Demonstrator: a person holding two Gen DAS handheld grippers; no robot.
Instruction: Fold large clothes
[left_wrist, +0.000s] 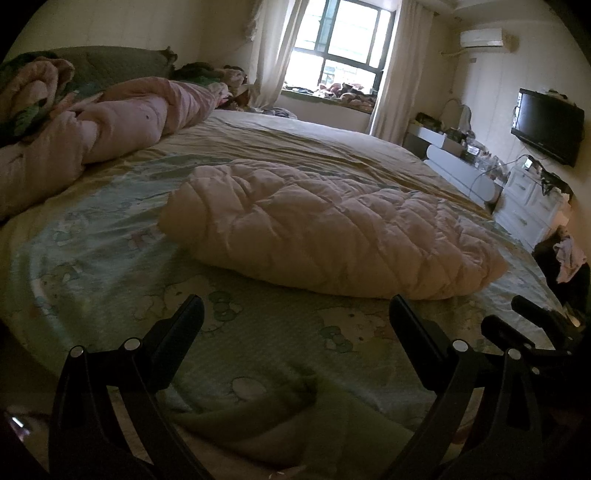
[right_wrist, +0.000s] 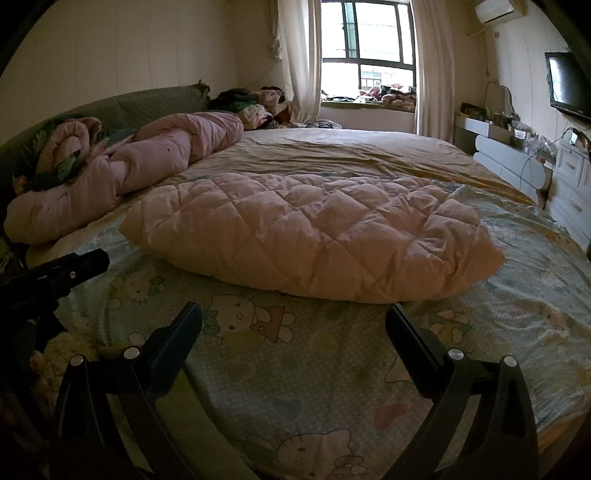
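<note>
A pale pink quilted garment (left_wrist: 328, 229) lies as a puffy folded bundle on the bed; it also shows in the right wrist view (right_wrist: 314, 236). My left gripper (left_wrist: 295, 314) is open and empty, above the sheet just short of the bundle's near edge. My right gripper (right_wrist: 293, 321) is open and empty, also just short of that edge. The right gripper shows at the right edge of the left wrist view (left_wrist: 532, 325). The left gripper shows at the left edge of the right wrist view (right_wrist: 66, 273).
A cartoon-print bed sheet (right_wrist: 332, 369) covers the bed. A rolled pink duvet (right_wrist: 122, 173) lies along the headboard side. White drawers (left_wrist: 528, 206) and a wall television (left_wrist: 546, 125) stand to the right. A window (right_wrist: 369, 48) with curtains is at the far end.
</note>
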